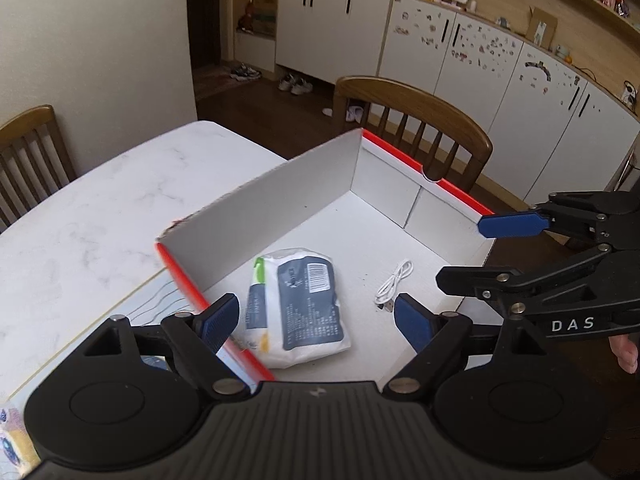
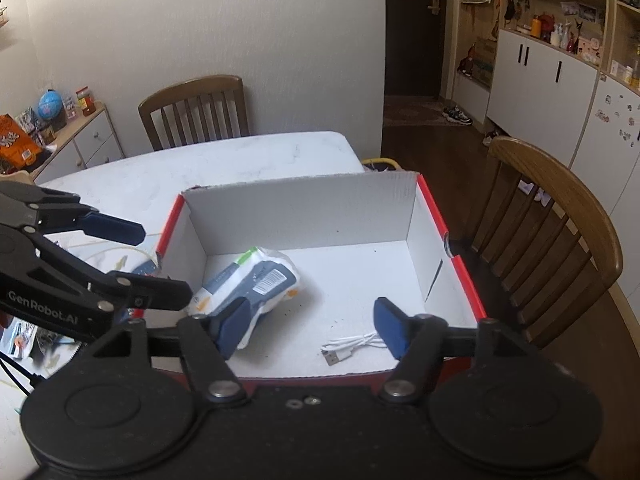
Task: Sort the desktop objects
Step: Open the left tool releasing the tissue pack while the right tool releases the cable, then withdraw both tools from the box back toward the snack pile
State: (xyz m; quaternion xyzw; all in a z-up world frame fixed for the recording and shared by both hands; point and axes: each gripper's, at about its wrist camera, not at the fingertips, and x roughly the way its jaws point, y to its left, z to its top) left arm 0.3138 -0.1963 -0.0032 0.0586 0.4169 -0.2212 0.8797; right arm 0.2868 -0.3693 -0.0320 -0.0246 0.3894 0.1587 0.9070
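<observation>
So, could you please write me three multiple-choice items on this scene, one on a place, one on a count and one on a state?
1. Where does the white cable lie?
A. On the chair
B. On the box floor
C. On the table beside the box

2. How many things lie in the box?
A. Two
B. Four
C. None

3. How do the jaws of the right gripper stand?
A. Shut on the cable
B. Shut on the packet
C. Open, holding nothing

Answers: 1 B, the cable rests on the white floor near the front wall. 2 A, only the cable and the packet show. 3 C, its pads stand apart with nothing gripped.
</observation>
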